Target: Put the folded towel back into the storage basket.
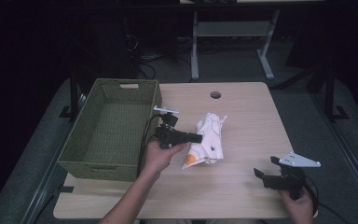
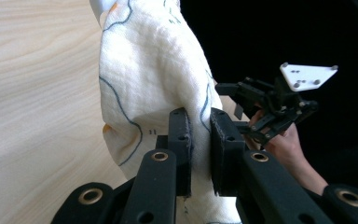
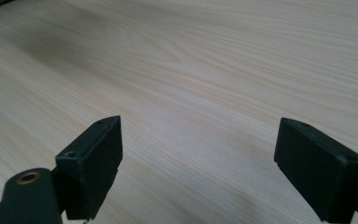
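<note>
A rolled white cloth [image 1: 207,140] with blue line prints and an orange patch lies at the table's middle. My left gripper [image 1: 198,137] reaches it from the left, and in the left gripper view its jaws are shut on a fold of the cloth [image 2: 149,79]. My left gripper [image 2: 199,151] pinches the fabric between its pads. My right gripper [image 1: 266,168] rests near the table's front right, jaws spread wide. My right gripper [image 3: 198,163] is open over bare wood, holding nothing.
A green woven basket [image 1: 77,154] stands at the table's left, beside my left hand. The table [image 1: 247,116] has a round cable hole [image 1: 215,94] at the back. Desk legs and cables stand on the floor beyond.
</note>
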Motion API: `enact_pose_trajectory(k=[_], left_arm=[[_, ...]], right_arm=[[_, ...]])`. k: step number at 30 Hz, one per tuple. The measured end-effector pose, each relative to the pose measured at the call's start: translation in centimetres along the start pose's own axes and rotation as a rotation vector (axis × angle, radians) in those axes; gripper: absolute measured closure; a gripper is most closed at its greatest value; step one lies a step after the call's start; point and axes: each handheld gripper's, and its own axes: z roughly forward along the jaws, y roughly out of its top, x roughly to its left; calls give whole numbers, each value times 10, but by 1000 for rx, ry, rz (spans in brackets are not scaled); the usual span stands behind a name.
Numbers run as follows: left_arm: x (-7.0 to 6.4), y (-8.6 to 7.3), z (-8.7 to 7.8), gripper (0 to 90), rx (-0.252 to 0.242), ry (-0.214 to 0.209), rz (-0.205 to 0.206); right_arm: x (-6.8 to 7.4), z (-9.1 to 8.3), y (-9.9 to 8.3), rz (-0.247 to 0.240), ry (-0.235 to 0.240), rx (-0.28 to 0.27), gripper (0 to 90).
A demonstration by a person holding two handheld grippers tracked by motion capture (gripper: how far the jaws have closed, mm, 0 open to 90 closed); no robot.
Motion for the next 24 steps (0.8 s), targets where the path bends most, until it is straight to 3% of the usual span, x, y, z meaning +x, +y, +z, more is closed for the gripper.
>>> enact_pose_trajectory(k=[15, 24], left_arm=[[-2, 2, -32, 808, -48, -41, 7], [-4, 6, -52, 808, -71, -39, 10]], right_arm=[[0, -1, 1, 1, -4, -8, 146], [3, 0, 1, -10, -4, 0, 146]])
